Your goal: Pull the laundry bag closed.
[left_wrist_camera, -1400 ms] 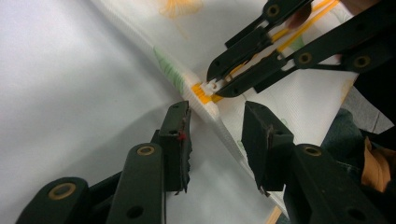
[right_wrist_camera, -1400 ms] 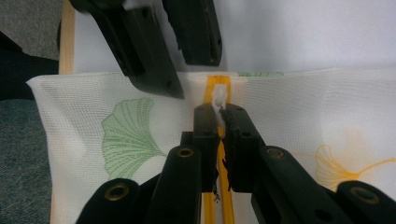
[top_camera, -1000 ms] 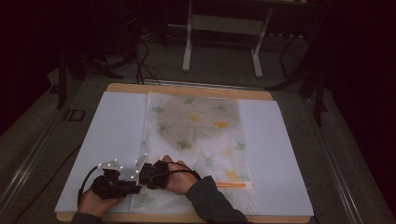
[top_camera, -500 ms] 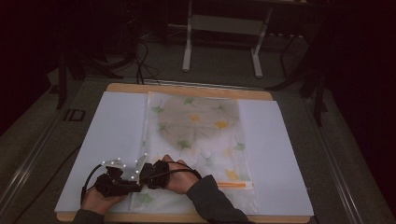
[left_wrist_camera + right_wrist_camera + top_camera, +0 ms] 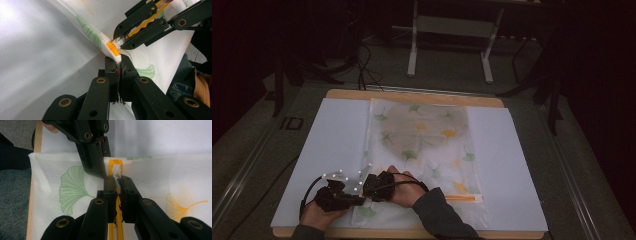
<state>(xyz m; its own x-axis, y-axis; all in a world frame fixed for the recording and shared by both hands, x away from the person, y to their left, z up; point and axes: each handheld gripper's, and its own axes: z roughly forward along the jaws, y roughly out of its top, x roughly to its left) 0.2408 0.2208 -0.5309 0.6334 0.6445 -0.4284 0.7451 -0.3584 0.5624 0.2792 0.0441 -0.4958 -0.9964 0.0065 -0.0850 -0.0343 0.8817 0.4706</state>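
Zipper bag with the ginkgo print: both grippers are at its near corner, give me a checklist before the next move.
1. Left gripper pinches the bag fabric at the zipper's end: ok, jaws just closed on it.
2. Right gripper shut on the white zipper pull: ok.
3. Orange zipper track lies straight along the near edge: ok.
4. Grippers clear of each other: not ok, they crowd together, contact cannot tell.
5. Bag flat on the white sheet: ok, except the lifted corner.

Fine matt mesh cloth for the leaf-printed pouch (image 5: 155,57); glossy orange plastic zipper (image 5: 115,167) along its edge; smooth white paper sheet (image 5: 332,135) underneath; pale wood table (image 5: 412,95).
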